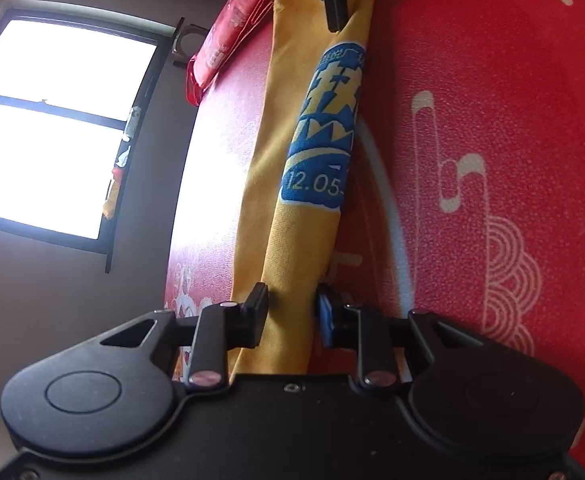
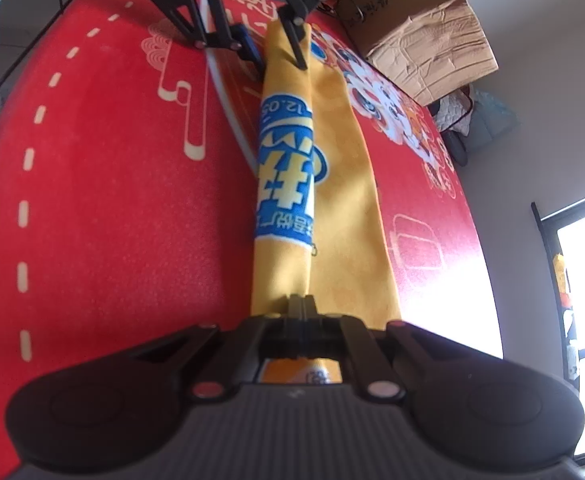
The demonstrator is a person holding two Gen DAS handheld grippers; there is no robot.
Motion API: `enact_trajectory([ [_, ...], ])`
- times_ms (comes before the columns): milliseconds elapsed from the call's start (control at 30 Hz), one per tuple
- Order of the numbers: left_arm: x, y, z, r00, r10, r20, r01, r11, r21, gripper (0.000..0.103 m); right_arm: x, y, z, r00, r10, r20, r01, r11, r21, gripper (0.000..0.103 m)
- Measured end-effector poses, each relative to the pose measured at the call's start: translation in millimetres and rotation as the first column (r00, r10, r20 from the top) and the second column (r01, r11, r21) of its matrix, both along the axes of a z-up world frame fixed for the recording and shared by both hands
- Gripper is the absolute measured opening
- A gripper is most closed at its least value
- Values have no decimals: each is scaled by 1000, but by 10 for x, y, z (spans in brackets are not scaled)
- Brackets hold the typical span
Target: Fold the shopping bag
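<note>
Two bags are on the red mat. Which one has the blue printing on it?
The long yellow fabric bag, folded narrow and stretched between both grippers, carries the blue print. The red bag at the mat's edge is red with pale markings and lies untouched.

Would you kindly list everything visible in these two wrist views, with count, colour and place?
Shopping bag: one, yellow with a blue-and-white print, folded into a long strip on the mat, stretched between the two tongs.
Mat: one, red with cream patterns, under the bag.
Red packet: one, red, at the mat's far edge in the left wrist view.
Cardboard box: one, brown, crumpled, beyond the mat in the right wrist view.
Window: one, bright, dark frame, on the wall.
Left tongs: one, black, fingers either side of one end of the strip, not clearly pressing.
Right tongs: one, black, shut on the other end.
</note>
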State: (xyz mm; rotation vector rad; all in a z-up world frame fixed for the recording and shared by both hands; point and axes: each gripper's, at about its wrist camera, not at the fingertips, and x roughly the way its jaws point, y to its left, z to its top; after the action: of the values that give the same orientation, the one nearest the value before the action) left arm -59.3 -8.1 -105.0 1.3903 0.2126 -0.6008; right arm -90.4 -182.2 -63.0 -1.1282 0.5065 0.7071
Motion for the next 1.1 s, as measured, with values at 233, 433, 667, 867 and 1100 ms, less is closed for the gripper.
enact_trajectory([
  [233, 79, -86, -99, 997, 50, 57, -44, 995, -87, 6, 15, -58, 12, 1000, -13, -15, 14, 999, 46, 4],
  [433, -282, -57, -78, 998, 11, 63, -8, 998, -56, 6, -41, -155, 32, 999, 15, -28, -13, 997, 73, 4],
  [667, -909, 8, 180, 983, 61, -171, -101, 966, -238, 6, -232, -277, 82, 996, 58, -60, -52, 993, 103, 4],
  [867, -754, 151, 269, 960, 105, -260, -205, 894, -398, 11, -151, -353, 150, 990, 49, -129, -26, 984, 175, 4],
  [1100, -490, 388, 384, 894, 123, -430, -372, 738, -563, 10, -96, -416, 164, 986, 47, -159, -10, 973, 229, 4],
])
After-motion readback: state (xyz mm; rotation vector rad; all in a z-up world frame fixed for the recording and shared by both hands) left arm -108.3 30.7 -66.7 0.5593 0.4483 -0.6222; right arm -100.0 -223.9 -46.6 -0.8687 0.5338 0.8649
